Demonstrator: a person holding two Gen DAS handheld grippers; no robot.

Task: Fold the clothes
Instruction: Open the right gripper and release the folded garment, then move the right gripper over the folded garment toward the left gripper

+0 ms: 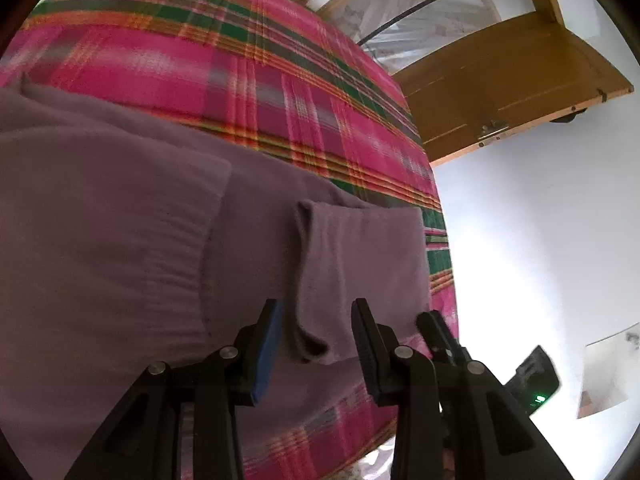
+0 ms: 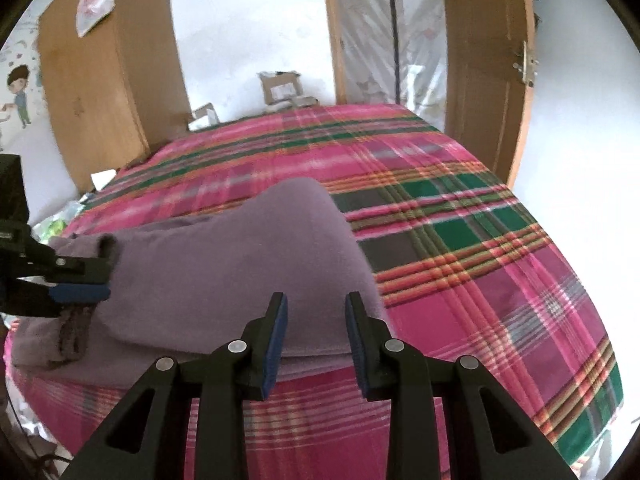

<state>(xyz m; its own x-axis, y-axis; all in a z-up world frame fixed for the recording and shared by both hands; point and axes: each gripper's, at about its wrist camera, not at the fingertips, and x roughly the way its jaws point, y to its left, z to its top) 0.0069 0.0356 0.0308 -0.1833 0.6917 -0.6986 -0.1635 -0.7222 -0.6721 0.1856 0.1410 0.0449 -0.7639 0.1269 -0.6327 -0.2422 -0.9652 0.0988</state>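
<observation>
A mauve fleece garment [image 1: 120,208] lies partly folded on the bed near its front edge; it also shows in the right wrist view [image 2: 240,264]. My left gripper [image 1: 316,312] is open, its fingers on either side of a rolled sleeve end [image 1: 316,280] without closing on it. It also shows at the left of the right wrist view [image 2: 96,280], at the garment's left end. My right gripper [image 2: 316,308] is open and empty, just above the garment's near edge. Its tip shows in the left wrist view [image 1: 436,332].
The bed carries a pink, green and orange plaid blanket [image 2: 460,240]. A wooden wardrobe [image 2: 92,100] stands at the back left, a wooden door [image 2: 484,80] at the back right. Cardboard boxes [image 2: 280,88] sit behind the bed. The bed's front edge [image 2: 320,420] is just below the grippers.
</observation>
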